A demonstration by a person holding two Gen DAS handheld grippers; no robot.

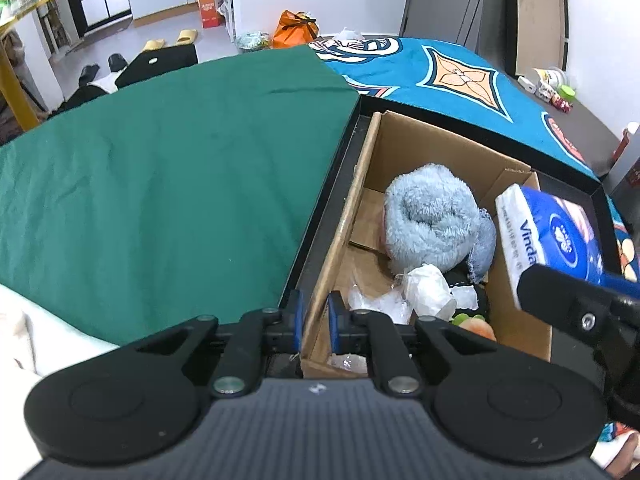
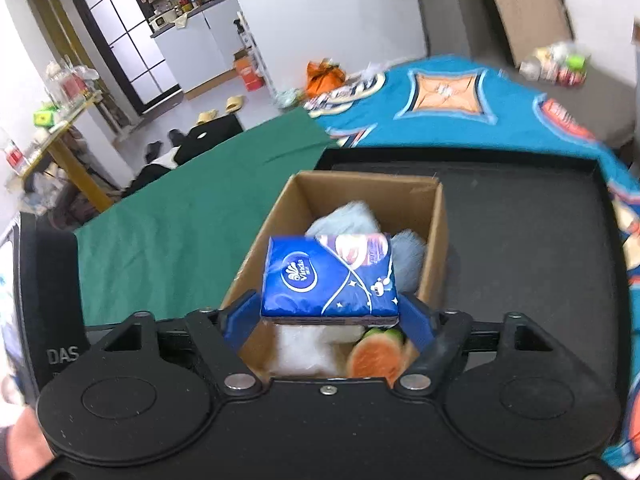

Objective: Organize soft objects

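Note:
An open cardboard box (image 1: 360, 184) (image 2: 434, 216) stands in a black tray (image 1: 320, 216) (image 2: 520, 240). Inside lie a fluffy light-blue towel (image 1: 432, 220) (image 2: 348, 214), crumpled white plastic (image 1: 424, 292) and a green-and-orange plush toy (image 2: 372, 356). My right gripper (image 2: 330, 320) is shut on a blue Vinda tissue pack (image 2: 330, 276) (image 1: 560, 236) and holds it over the box. My left gripper (image 1: 316, 320) is shut on the box's left wall at its near corner.
A green cloth (image 1: 160, 184) (image 2: 180, 216) covers the surface left of the tray, a teal patterned cloth (image 1: 440, 76) (image 2: 460, 108) behind it. Small bottles and jars (image 1: 552, 84) stand at the far right. Shoes and an orange bag (image 1: 296, 28) lie on the floor beyond.

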